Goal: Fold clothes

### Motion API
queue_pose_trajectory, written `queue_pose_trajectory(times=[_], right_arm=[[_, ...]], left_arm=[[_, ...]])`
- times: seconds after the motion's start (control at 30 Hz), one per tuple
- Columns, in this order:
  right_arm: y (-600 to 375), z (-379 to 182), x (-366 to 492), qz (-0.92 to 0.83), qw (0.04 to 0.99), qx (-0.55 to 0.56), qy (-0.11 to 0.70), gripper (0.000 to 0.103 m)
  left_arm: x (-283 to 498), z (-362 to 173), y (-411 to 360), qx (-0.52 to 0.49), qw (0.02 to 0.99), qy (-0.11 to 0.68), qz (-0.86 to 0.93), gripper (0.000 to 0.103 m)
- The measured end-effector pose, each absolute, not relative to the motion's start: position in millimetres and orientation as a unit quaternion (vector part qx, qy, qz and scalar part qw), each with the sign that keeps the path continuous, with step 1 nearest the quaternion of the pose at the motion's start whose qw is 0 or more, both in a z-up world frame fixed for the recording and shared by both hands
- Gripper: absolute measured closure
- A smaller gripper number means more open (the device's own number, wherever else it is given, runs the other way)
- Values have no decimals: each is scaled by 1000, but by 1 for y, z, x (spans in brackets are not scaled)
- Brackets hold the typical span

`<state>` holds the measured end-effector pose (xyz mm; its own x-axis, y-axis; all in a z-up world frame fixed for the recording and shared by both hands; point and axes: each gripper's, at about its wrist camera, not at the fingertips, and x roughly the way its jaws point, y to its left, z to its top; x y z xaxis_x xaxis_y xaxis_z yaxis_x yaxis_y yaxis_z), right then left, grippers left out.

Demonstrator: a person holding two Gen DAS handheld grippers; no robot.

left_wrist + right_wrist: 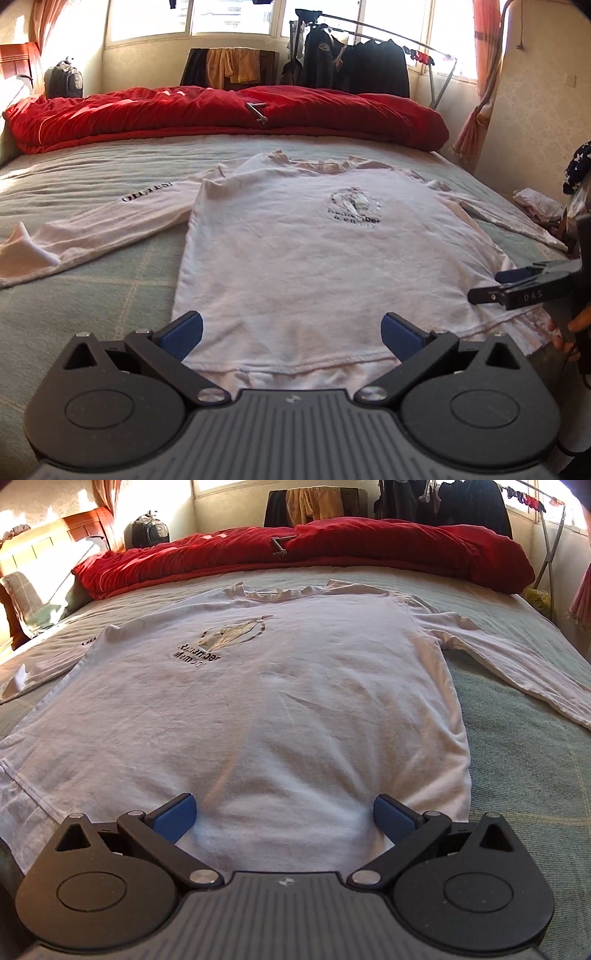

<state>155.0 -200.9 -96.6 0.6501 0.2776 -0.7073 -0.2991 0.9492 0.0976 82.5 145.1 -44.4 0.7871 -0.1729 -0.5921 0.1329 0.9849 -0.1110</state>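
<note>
A white long-sleeved shirt with a dark chest print lies flat, front up, on the bed, both sleeves spread out to the sides. My left gripper hovers open over the shirt's bottom hem, left of its middle, with nothing between its blue pads. My right gripper is open too, above the hem's right part. In the left wrist view the right gripper shows at the right edge by the shirt's lower right corner, held by a hand.
The bed has a pale green checked sheet. A red quilt is bunched along the far side with a small metal object on it. A clothes rack with dark garments, a backpack and a wooden headboard stand beyond.
</note>
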Motion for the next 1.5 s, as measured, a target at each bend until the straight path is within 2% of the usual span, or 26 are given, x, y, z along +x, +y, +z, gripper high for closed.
queue_pose_trajectory(times=[0.1,0.2,0.27,0.33,0.47,0.57,0.7,0.8,0.83,0.87,0.9,0.97,1.1,1.27,1.3,1.37,1.43,1.5], right_arm=[[-201,-96,156,159,908,-14,387,0],[-199,-95,157,157,907,-17,391,0],[-197,-94,158,154,905,-20,395,0],[-196,-93,160,150,903,-22,401,0],[-191,-88,166,134,898,-19,418,0],[-186,-81,170,126,896,-7,425,0],[-177,-66,174,147,897,19,416,0],[-163,-55,174,156,902,6,403,0],[-158,-52,174,160,903,0,399,0],[-154,-50,174,166,903,-4,396,0],[-149,-48,174,171,904,-9,392,0],[-141,-44,174,178,905,-20,386,0],[-130,-43,176,188,904,-40,383,0],[-123,-48,184,199,899,-35,388,0],[-121,-49,186,203,898,-32,390,0],[-118,-50,189,213,895,-28,391,0],[-112,-50,194,225,893,-24,388,0],[-107,-48,198,236,892,-21,384,0]], left_arm=[[103,-30,188,-21,952,304,-31,8],[123,-25,245,-22,952,302,44,25],[135,-24,286,-31,947,305,97,43],[138,-33,326,-54,937,313,147,50],[145,-50,406,-99,907,327,246,57],[147,-65,450,-146,891,328,277,57],[150,-80,469,-192,889,326,258,57],[158,-86,463,-179,888,333,262,57],[160,-86,459,-168,889,333,265,60],[160,-86,455,-160,892,332,263,79],[161,-85,451,-153,894,330,261,89],[156,-84,448,-153,894,327,265,96],[135,-74,449,-154,897,318,266,98],[118,-56,450,-125,895,312,293,89],[119,-49,447,-114,900,305,288,86],[130,-35,437,-93,915,295,260,66],[147,-21,423,-73,931,288,212,52],[179,-14,405,-67,944,291,140,49]])
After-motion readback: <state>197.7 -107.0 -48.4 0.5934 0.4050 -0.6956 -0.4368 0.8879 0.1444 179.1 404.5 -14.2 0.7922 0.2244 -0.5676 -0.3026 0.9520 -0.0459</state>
